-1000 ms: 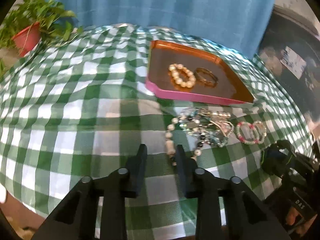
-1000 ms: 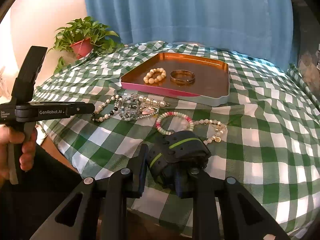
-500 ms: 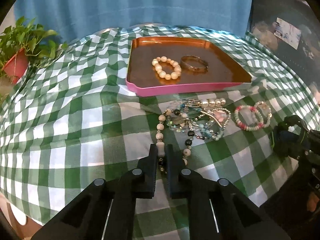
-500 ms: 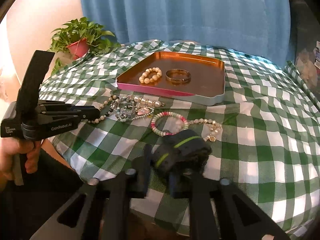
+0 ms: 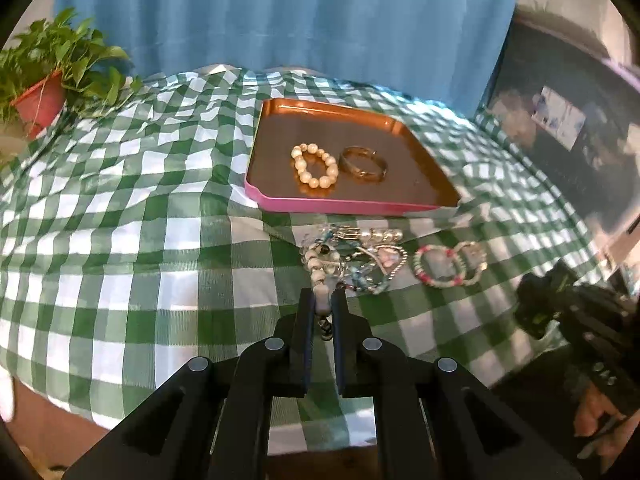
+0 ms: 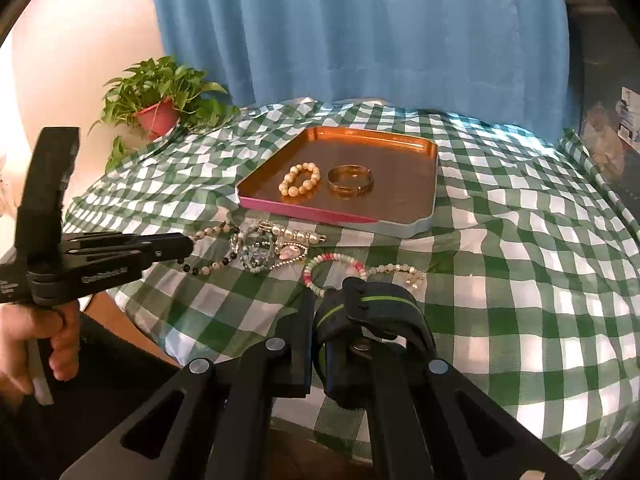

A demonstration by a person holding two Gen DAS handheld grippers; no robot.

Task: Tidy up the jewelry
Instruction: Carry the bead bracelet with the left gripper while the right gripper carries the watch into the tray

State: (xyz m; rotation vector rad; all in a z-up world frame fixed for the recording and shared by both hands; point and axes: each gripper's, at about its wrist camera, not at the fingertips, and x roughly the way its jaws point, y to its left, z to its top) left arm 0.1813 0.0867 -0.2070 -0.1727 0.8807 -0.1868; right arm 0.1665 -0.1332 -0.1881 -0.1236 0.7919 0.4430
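Jewelry lies on a table [image 5: 120, 208] with a green and white check cloth. The left tongs [image 5: 321, 300] are closed tight on one end of a long bead necklace [image 5: 320, 276], with a pale bead squeezed between the two black fingers. The rest of that necklace runs into a tangled pile of beads and chains [image 5: 360, 256] just in front of the tray [image 5: 432, 168]. The right tongs [image 6: 320, 308] are shut on a black watch with a green stripe [image 6: 376, 312], which sits near the front edge of the table. Just behind the watch is a pink and green bead bracelet [image 6: 336, 260], and beside it a pale bead bracelet with small charms [image 6: 400, 270]. The tray is orange inside with a pink side. In it lie a cream bead bracelet [image 6: 301, 179] and a gold bangle [image 6: 351, 181], side by side and close together. A green plant in a red pot [image 6: 158, 114] stands at the far left corner. A blue curtain [image 6: 360, 32] hangs behind the table. A hand [image 6: 32, 344] grips the handle of the left tongs.
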